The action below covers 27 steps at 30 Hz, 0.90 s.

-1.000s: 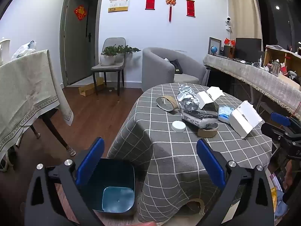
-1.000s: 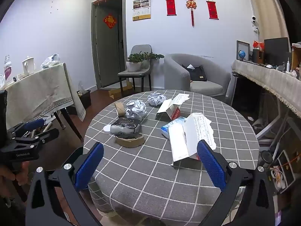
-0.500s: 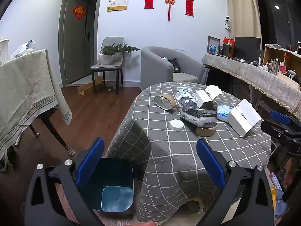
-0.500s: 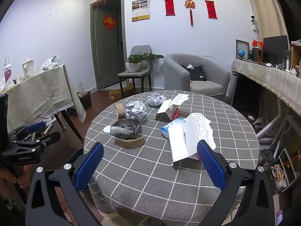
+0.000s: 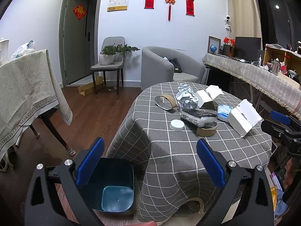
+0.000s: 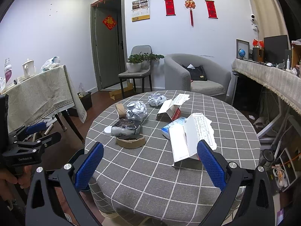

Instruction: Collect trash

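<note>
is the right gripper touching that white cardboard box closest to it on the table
Cannot tell. In the right wrist view the right gripper stands open, and its right finger overlaps the white box, but neither view shows contact or gap plainly.

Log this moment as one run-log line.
stage: before first pick | left gripper: open, empty, above bin | right gripper: open, empty, facing table | trash: white carton nearest right gripper

You see 2 evenly lit indoor fisheye views with a cool bluish cast. Straight lines bow outward and the corners fall to black. A ceiling lamp (image 5: 277, 6) glares at upper right; far shelves look slightly soft, perhaps from distance.
</note>
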Available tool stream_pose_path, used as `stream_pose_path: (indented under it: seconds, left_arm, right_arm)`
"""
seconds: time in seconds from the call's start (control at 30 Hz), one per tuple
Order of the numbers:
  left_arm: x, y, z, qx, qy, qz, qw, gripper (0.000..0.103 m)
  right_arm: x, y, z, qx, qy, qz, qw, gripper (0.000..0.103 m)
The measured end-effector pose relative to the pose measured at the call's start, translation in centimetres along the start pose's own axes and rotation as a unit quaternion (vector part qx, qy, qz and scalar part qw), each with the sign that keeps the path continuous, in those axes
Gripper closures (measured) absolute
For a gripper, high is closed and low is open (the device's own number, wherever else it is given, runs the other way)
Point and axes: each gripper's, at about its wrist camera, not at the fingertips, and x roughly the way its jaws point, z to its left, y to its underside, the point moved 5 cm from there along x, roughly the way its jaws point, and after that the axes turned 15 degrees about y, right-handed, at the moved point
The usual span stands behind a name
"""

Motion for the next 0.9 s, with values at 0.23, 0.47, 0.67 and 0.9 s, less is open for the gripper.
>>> stream_pose_path:
  seconds: [0.23,0.47,0.67,0.9]
  left_arm:
    - [-0.02,0.07,0.10,-0.002,0.003,0.001,1.0000,0.003]
    - [-0.07,0.10,0.03,-0.001,0.004,0.001,1.0000,0.003]
    - [-0.03,0.13,0.00,0.000,0.004,0.001,1.0000,0.003]
    - [-0.06,0.14,-0.01,-0.001,0.004,0.001,1.0000,0.003]
  right_arm:
    - [-0.06,-0.07,0.10,0.002,0.000,0.001,1.000,0.003]
    - [0.16,-0.09,0.25,0.006,-0.003,0.000,1.000,0.003]
    - [-0.06,-0.21,-0.01,0.008,-0.004,0.000,1.000,0.003]
    - [0.06,-0.11,-0.11,0.007,-0.003,0.000,1.000,0.003]
